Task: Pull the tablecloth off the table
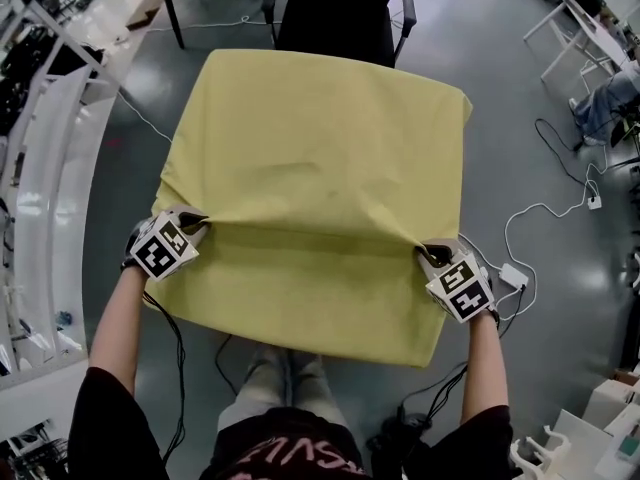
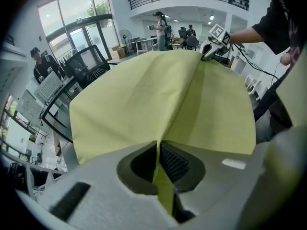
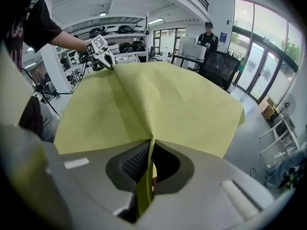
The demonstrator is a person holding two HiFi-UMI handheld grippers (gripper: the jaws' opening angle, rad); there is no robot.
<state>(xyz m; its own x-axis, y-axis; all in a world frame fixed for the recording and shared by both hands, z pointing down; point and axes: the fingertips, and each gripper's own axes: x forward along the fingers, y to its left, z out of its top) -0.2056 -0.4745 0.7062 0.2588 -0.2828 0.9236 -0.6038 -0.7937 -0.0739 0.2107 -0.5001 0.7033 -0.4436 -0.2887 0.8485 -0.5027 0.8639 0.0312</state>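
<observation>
A yellow tablecloth covers the whole table, its near edge hanging down toward me. My left gripper is shut on a pinched fold of the cloth at the near left edge; in the left gripper view the yellow cloth runs straight between the closed jaws of the left gripper. My right gripper is shut on a fold at the near right edge; the cloth passes between the jaws of the right gripper. A taut crease runs between the two grips.
A black office chair stands at the table's far side. White cables and a power adapter lie on the grey floor at right. White shelving runs along the left. People stand in the background of both gripper views.
</observation>
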